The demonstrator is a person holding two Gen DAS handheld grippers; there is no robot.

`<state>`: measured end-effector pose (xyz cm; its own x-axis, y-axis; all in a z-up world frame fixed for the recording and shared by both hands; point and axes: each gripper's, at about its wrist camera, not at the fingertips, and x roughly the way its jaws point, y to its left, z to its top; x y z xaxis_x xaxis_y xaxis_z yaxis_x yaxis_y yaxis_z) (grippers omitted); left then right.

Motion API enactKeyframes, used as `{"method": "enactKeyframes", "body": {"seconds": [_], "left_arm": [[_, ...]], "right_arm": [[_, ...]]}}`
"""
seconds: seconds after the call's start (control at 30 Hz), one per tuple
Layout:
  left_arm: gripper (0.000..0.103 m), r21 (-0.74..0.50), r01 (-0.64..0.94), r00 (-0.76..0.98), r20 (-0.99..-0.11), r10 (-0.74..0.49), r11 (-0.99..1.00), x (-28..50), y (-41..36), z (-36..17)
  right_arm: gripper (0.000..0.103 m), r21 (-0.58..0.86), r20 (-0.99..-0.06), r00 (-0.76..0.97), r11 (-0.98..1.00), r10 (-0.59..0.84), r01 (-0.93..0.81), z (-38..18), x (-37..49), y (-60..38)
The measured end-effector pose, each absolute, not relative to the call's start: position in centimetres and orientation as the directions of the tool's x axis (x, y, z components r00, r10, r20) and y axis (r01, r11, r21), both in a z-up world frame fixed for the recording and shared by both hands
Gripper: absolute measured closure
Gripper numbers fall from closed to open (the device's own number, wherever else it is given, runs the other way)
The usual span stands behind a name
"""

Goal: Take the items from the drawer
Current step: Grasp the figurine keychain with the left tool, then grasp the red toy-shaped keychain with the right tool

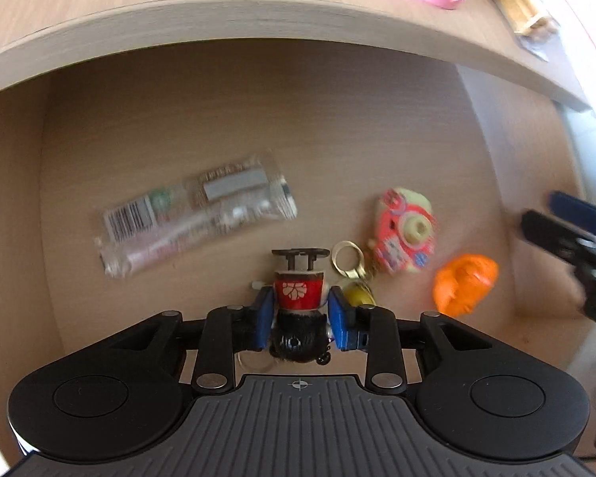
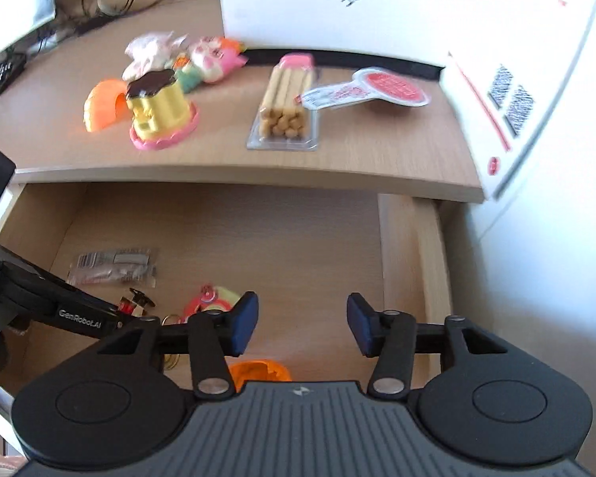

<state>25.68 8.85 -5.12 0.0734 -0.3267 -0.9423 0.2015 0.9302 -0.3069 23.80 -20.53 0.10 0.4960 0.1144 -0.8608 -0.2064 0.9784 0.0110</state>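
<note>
The open drawer (image 1: 258,119) holds a clear plastic packet (image 1: 196,214), a pink and yellow toy camera keychain (image 1: 405,234) with a gold ring (image 1: 347,260), and an orange toy (image 1: 465,284). My left gripper (image 1: 301,312) is shut on a small toy figure (image 1: 298,296) with a red body and a black head, low over the drawer floor. My right gripper (image 2: 302,326) is open and empty above the drawer's right half (image 2: 298,246). The orange toy (image 2: 258,371) lies just below its left finger.
The desk top (image 2: 226,159) overhangs the drawer's back. On it are a yellow pudding toy (image 2: 161,109), an orange half shell (image 2: 101,107), soft toys (image 2: 202,59), a pencil-shaped pack (image 2: 286,103), a red and white packet (image 2: 373,91) and a white box (image 2: 329,4). The drawer's right wall (image 2: 401,258) is close.
</note>
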Motion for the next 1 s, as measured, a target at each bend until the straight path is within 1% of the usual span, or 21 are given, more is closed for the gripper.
{"method": "enactKeyframes", "body": {"seconds": [0.07,0.17,0.23,0.33,0.37,0.4,0.47,0.57,0.6,0.67,0.73,0.77,0.83,0.93,1.0], "left_arm": [[0.072,-0.299,0.234,0.098,-0.939,-0.329,0.925,24.6,9.5,-3.7],[0.073,-0.253,0.258,0.160,-0.941,-0.299,0.933,22.8,11.1,-1.2],[0.073,-0.238,0.266,0.206,-0.933,-0.296,0.934,22.0,12.0,0.6],[0.073,-0.247,0.253,0.260,-0.914,-0.311,0.935,21.0,13.5,2.8],[0.073,-0.255,0.243,0.274,-0.907,-0.319,0.936,21.0,14.1,3.4],[0.073,-0.264,0.231,0.288,-0.901,-0.325,0.936,20.6,14.3,3.8],[0.073,-0.278,0.212,0.307,-0.891,-0.334,0.937,20.2,14.8,4.4],[0.073,-0.286,0.191,0.321,-0.886,-0.335,0.939,19.5,15.4,4.8],[0.073,-0.289,0.185,0.322,-0.885,-0.336,0.939,19.7,15.7,5.0],[0.073,-0.301,0.174,0.322,-0.882,-0.343,0.938,19.3,16.1,4.9],[0.073,-0.311,0.166,0.318,-0.881,-0.350,0.936,18.9,16.5,4.4],[0.073,-0.314,0.162,0.317,-0.881,-0.351,0.936,18.6,16.8,4.1],[0.073,-0.323,0.145,0.317,-0.880,-0.353,0.935,18.3,17.2,3.9],[0.073,-0.341,0.115,0.322,-0.876,-0.360,0.933,17.9,17.9,4.0],[0.073,-0.347,0.102,0.321,-0.875,-0.361,0.932,17.9,18.1,3.8]], "right_arm": [[0.053,0.059,-0.884,0.439,0.969,0.162,-0.238,-0.2,25.1,-19.8],[0.053,0.121,-0.918,0.331,0.948,0.220,-0.293,-1.4,26.8,-17.9],[0.053,0.129,-0.932,0.290,0.945,0.219,-0.301,-2.3,27.8,-16.4],[0.053,0.143,-0.954,0.212,0.943,0.212,-0.300,-4.2,29.4,-14.8],[0.053,0.137,-0.962,0.187,0.947,0.197,-0.291,-4.9,30.0,-14.4],[0.046,0.124,-0.966,0.185,0.950,0.182,-0.287,-5.2,30.3,-14.1],[0.042,0.100,-0.967,0.193,0.949,0.163,-0.300,-5.2,30.8,-13.5],[0.042,0.055,-0.973,0.196,0.945,0.123,-0.322,-5.2,30.9,-12.7],[0.044,0.031,-0.974,0.204,0.944,0.103,-0.329,-5.1,30.7,-12.5],[0.044,-0.026,-0.967,0.246,0.944,0.059,-0.328,-4.7,30.1,-12.4],[0.041,-0.064,-0.961,0.274,0.945,0.028,-0.321,-4.4,29.8,-12.8],[0.040,-0.057,-0.963,0.268,0.947,0.031,-0.316,-4.4,29.8,-13.1],[0.040,0.001,-0.971,0.230,0.959,0.069,-0.283,-4.5,30.0,-14.3],[0.039,0.107,-0.969,0.199,0.977,0.144,-0.186,-4.1,30.4,-16.6],[0.039,0.147,-0.967,0.184,0.978,0.174,-0.150,-4.1,30.6,-17.3]]}}
